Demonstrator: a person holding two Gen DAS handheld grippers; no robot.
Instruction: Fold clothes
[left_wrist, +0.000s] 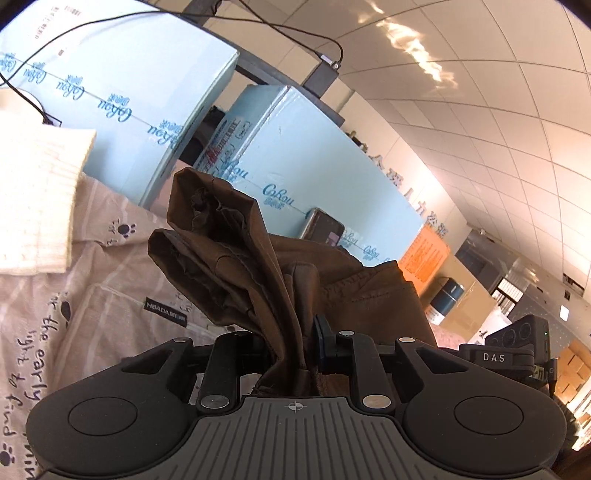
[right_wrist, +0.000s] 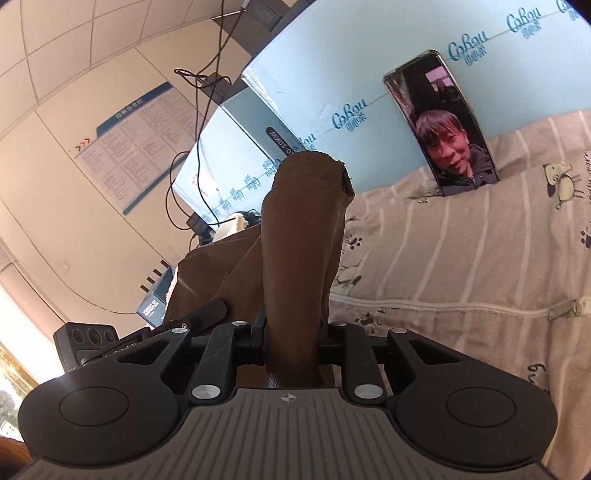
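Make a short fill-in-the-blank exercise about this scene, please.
1. Both hand-held grippers are shut on a garment of ____ colour.
2. The phone leans against a light ____ box.
3. The striped bedsheet shows prints of animal ____.

Missing words: brown; blue; paws

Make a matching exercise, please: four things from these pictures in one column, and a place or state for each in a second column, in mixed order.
Things:
1. brown garment
2. phone
3. cream knit sweater
4. bedsheet

States:
A. leans upright against a light blue box
B. pinched in the left gripper and the right gripper
C. striped, with paw prints
D. lies on the bedsheet, at the left edge of the left wrist view

Pairs: 1-B, 2-A, 3-D, 4-C
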